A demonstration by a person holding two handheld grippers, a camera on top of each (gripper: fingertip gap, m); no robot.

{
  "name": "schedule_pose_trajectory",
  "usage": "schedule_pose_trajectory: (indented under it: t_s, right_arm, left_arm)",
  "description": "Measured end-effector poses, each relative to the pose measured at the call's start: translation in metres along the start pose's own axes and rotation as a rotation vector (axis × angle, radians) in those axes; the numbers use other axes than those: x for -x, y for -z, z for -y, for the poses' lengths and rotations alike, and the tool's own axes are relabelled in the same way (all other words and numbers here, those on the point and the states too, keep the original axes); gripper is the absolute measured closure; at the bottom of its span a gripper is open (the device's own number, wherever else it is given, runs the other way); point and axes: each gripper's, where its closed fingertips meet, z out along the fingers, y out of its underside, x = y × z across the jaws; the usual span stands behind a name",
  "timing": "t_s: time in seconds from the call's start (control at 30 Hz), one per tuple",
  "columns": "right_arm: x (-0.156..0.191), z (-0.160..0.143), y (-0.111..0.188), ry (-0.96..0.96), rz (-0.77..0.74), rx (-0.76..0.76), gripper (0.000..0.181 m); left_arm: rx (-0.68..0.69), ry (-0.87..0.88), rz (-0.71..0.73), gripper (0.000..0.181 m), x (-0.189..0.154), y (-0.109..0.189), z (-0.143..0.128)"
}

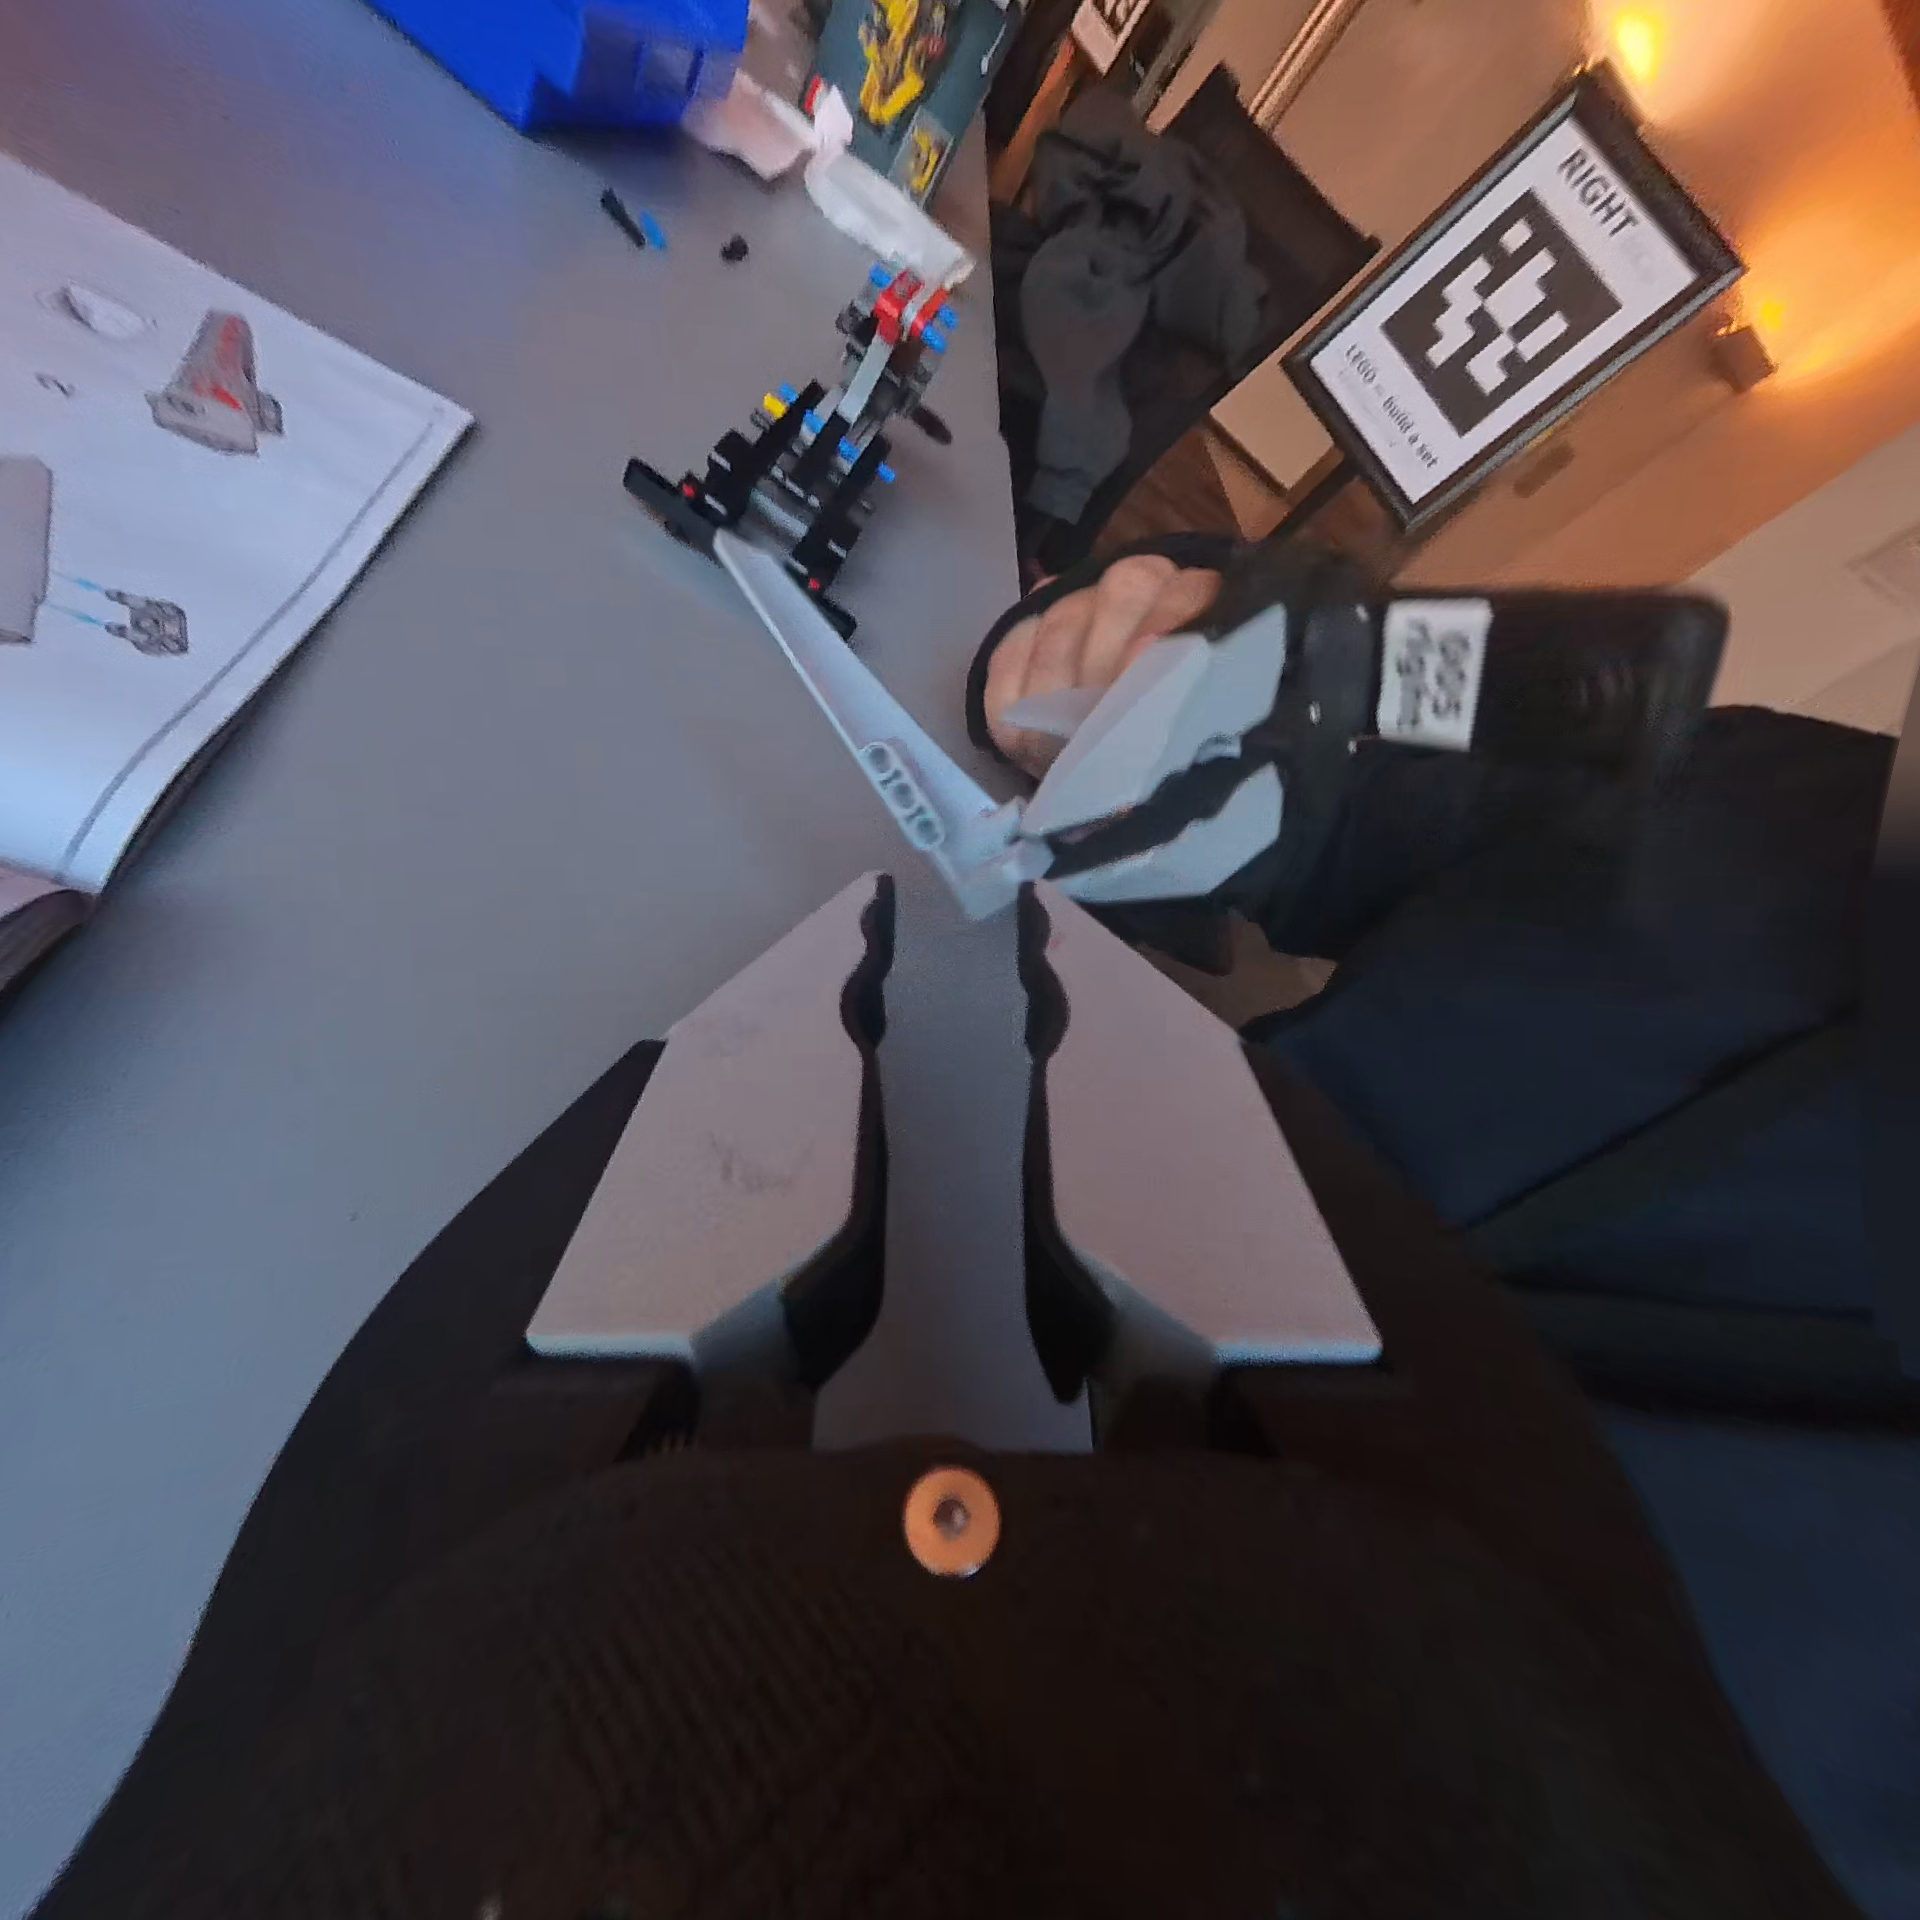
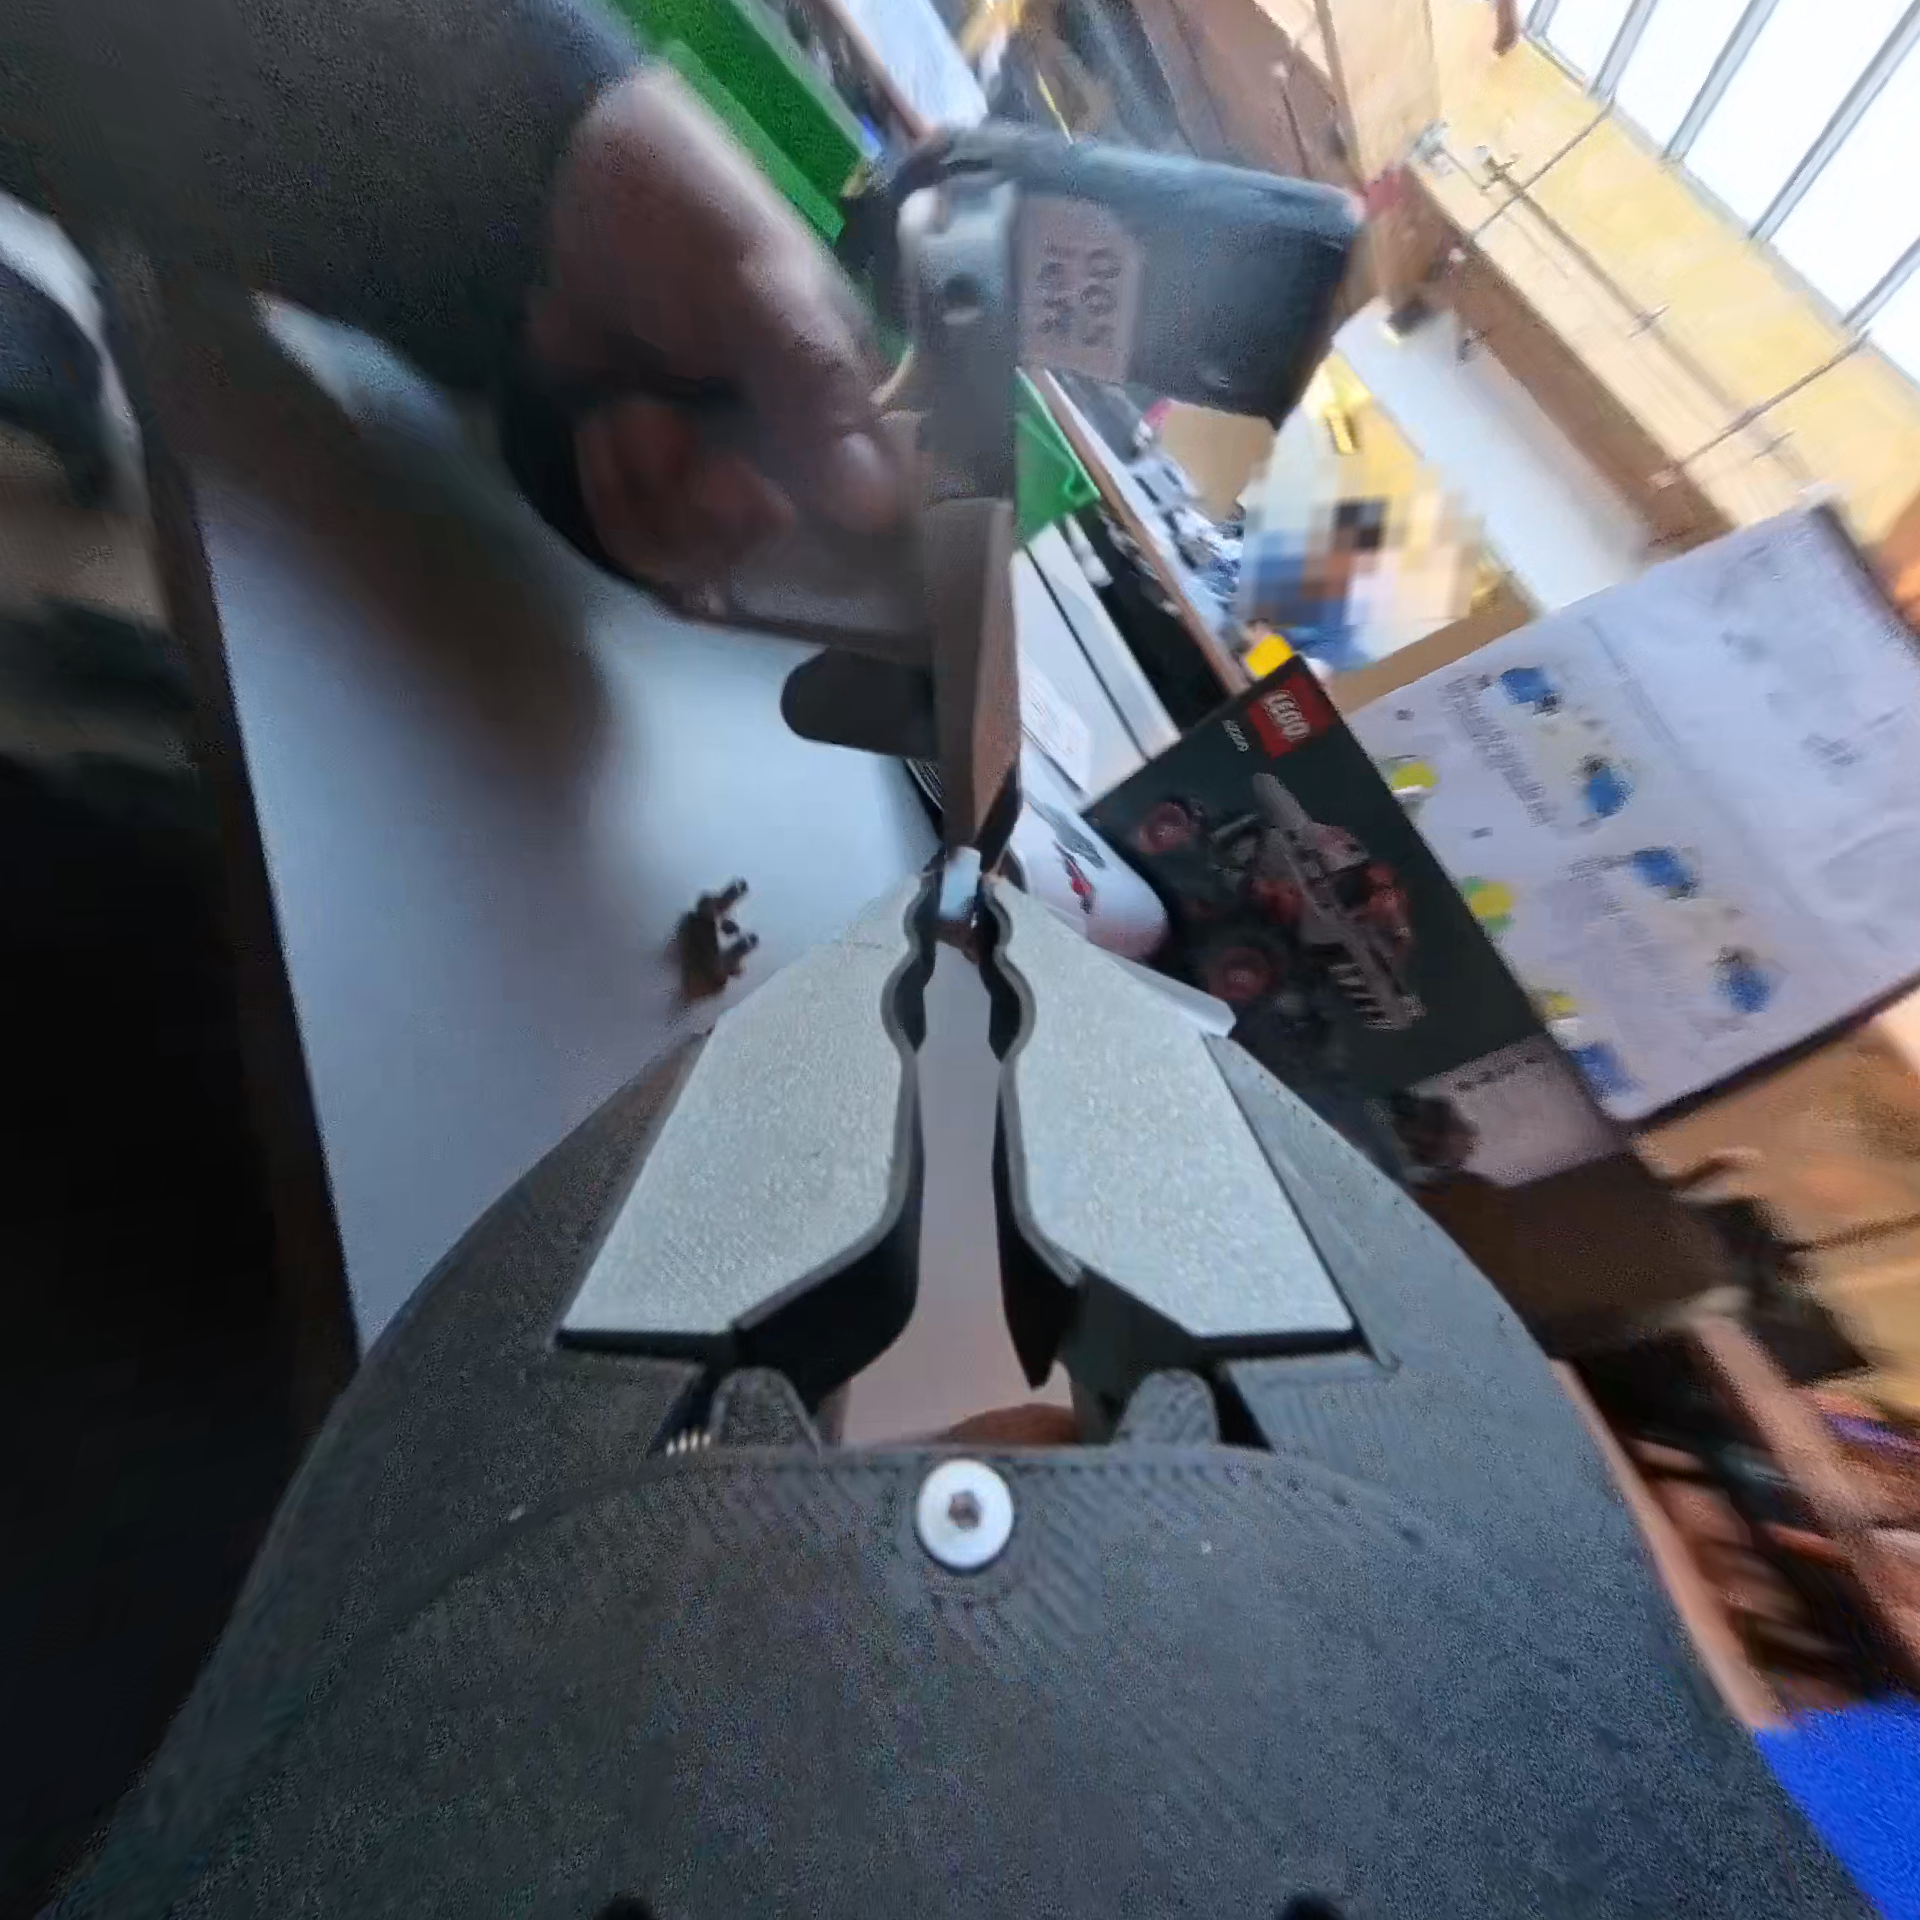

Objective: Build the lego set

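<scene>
Two close, tilted wrist views facing each other over the table [image 1: 416, 935].

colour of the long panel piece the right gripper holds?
Light grey long flat plastic panel; left wrist view shows it best.

Each hand-held gripper [image 1: 956, 894] — black ribbed body, grey wavy-edged fingers [image 2: 769, 1132], one silver screw [image 2: 963, 1510].

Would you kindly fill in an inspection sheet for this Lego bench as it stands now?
Surface: grey table, mostly bare.
Job's things: partly built model; long grey panel; open instruction booklet.
Clutter: blue bin, set box, loose small parts.
Grippers: right gripper shut on the grey panel's end; left gripper open beside it.
Cables: nothing seen.
Surroundings: framed marker sign, dark clothing.
</scene>
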Motion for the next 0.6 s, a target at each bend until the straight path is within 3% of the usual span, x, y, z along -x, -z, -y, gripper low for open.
schedule_pose_trajectory:
  t_s: [0.1, 0.17, 0.27, 0.47, 0.6]
  right_arm:
    - [-0.016, 0.011, 0.015, -0.284, 0.144, -0.132, 0.177]
    - [-0.019, 0.021, 0.026, -0.448, 0.287, -0.228, 0.177]
    - [-0.021, 0.035, 0.042, -0.653, 0.489, -0.381, 0.178]
    - [-0.046, 0.041, 0.052, -0.954, 0.623, -0.576, 0.178]
    - [-0.063, 0.045, 0.053, -1.142, 0.653, -0.673, 0.178]
  left_arm:
    - [0.006, -0.067, 0.102, 0.165, 0.01, 0.009, -0.001]
    - [0.032, -0.113, 0.161, 0.158, 0.018, 0.01, -0.005]
    - [0.008, -0.178, 0.101, 0.152, 0.007, 0.003, -0.003]
    - [-0.026, -0.225, 0.032, 0.126, -0.003, -0.01, 0.012]
    - [-0.055, -0.312, -0.001, 0.142, -0.016, -0.013, 0.024]
